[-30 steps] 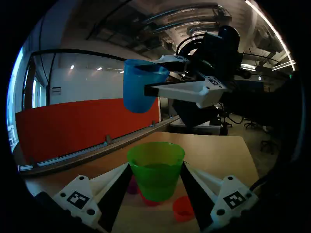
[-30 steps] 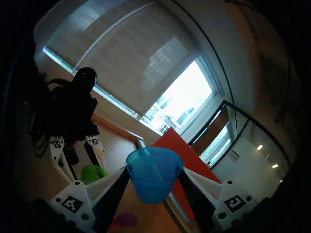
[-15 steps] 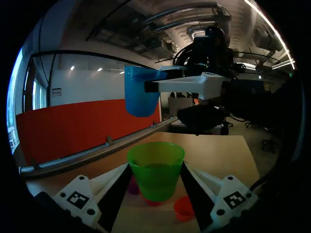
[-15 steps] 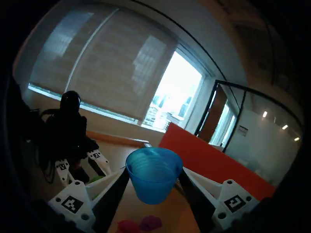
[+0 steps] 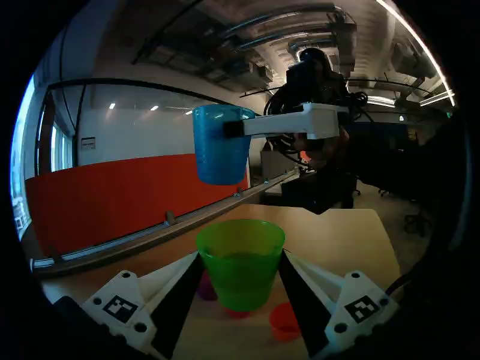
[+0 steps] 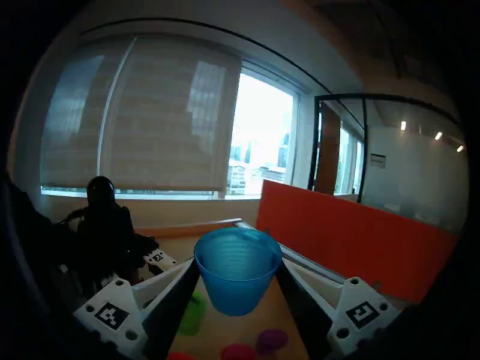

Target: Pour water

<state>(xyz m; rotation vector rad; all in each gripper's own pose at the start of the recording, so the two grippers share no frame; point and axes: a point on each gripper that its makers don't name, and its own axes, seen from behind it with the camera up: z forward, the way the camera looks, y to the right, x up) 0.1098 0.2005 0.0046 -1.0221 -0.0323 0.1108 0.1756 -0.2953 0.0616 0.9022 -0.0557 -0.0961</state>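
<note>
Between the jaws of the left gripper (image 5: 240, 259) sat a green cup (image 5: 240, 273), upright, with both fingers pressed to its sides just under the rim. The jaws were closed on it and held it low over the surface (image 5: 336, 234). A darker band showed inside near its rim, but whether that was water could not be told.

The right gripper (image 6: 238, 264) had its jaws clamped on a blue cup (image 6: 237, 282) in the same way, one finger on each flank and the open mouth facing up. Seen from the left gripper view, the blue cup hung high above the green cup and a little farther off, close to upright, with the right gripper's white fingers reaching in to it from the right. The two cups were well apart and did not touch.

Under and behind the green cup, a purple cup (image 5: 207, 289), a red cup (image 5: 237, 312) and an orange cup (image 5: 283, 321) lay on the surface, all small, the red one mostly hidden.

Farther out, an orange partition (image 5: 120, 192) ran along the far edge of the surface. In the right gripper view, a bright window (image 6: 264, 150) stood beyond it, beside a lowered blind (image 6: 150, 120).
</note>
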